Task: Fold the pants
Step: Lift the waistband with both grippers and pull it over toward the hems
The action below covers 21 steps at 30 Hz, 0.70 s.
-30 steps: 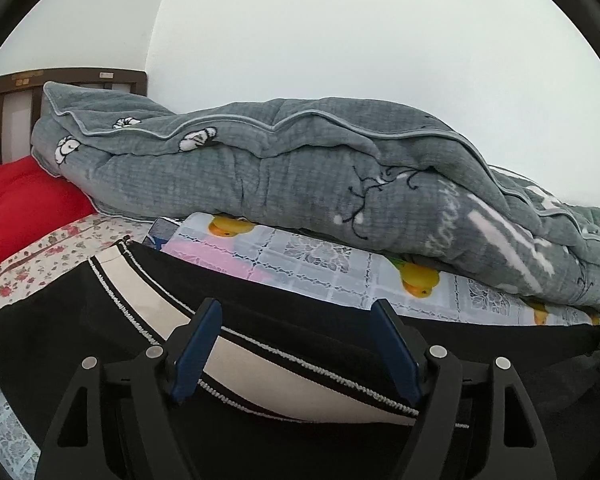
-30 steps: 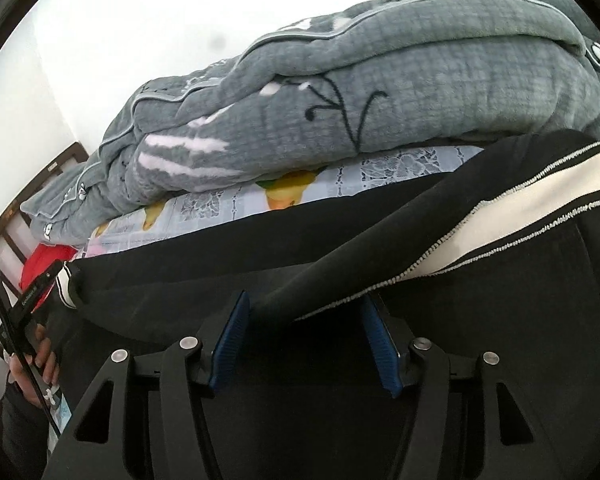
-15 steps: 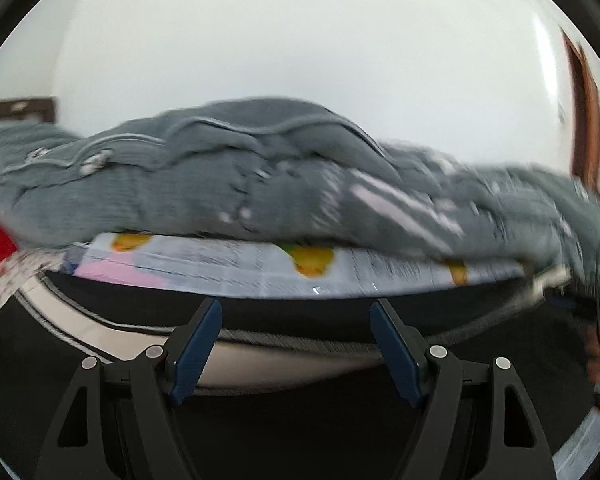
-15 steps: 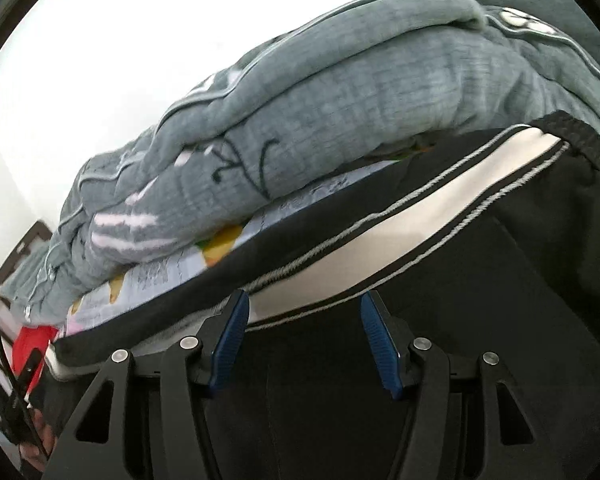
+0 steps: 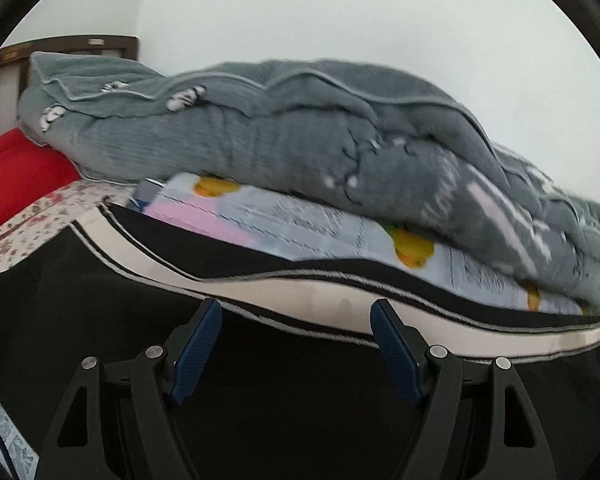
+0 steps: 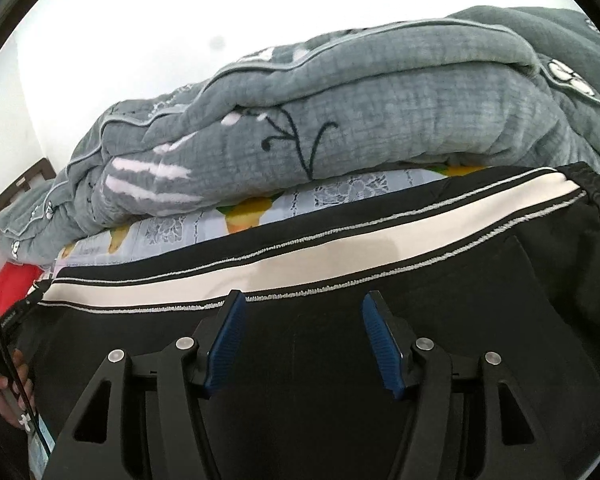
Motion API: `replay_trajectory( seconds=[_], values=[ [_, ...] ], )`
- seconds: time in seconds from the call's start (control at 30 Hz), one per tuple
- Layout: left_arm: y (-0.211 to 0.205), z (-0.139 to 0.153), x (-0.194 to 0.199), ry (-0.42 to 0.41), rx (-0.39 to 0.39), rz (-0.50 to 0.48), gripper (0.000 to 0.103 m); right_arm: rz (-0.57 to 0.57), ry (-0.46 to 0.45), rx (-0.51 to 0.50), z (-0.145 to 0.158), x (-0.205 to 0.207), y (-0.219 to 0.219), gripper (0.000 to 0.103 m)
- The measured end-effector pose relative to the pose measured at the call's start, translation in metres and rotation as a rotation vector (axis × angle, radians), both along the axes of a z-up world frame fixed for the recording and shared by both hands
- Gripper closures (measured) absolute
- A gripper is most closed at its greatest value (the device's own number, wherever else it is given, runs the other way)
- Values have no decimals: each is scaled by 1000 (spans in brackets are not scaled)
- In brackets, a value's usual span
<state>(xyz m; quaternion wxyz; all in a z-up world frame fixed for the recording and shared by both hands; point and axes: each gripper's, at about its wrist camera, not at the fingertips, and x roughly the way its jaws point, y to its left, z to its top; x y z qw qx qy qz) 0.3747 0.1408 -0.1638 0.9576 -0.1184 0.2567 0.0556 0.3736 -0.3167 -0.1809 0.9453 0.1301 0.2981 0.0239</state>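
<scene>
a white wall (image 5: 340, 20) rises behind the bed, and a dark wooden headboard (image 5: 60, 46) shows far off to the left of my left claw (image 5: 296, 320). a rumpled grey quilt (image 5: 300, 128) is heaped beyond both claws, on top of a pale sheet with yellow ducks (image 5: 300, 220). a red pillow (image 5: 16, 176) and a floral sheet (image 5: 32, 228) lie off to the left of it. the black pants (image 5: 280, 400) with their white side stripe (image 5: 300, 292) are spread on the bed right under and ahead of me. my left claw stands wide, nothing gripped, tips just short of the stripe. my right claw (image 6: 302, 312) is also parted and empty above the black cloth, with the stripe running just past its tips. at that view's left edge a hand (image 6: 8, 392) holds a dark handle.
</scene>
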Motion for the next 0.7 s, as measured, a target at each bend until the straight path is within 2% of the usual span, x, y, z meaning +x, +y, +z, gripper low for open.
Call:
replay_trajectory(
  seconds=[0.1, 0.27, 0.4, 0.6, 0.7],
  values=[
    [-3, 3, -5, -22, 28, 2, 27, -23, -6, -14, 2, -4, 0, 43],
    [-13, 9, -3, -59, 92, -20, 26, -66, -19, -110, 16, -24, 3, 43],
    [-20, 14, -8, -91, 125, -32, 24, -117, 12, -205, 30, -65, -3, 41],
    [-12, 20, -23, -144, 101, -4, 24, -145, 79, -189, 13, -147, -32, 38],
    [-1, 21, -39, -140, 62, 44, 24, -155, 123, -107, -5, -170, -48, 37]
  ],
)
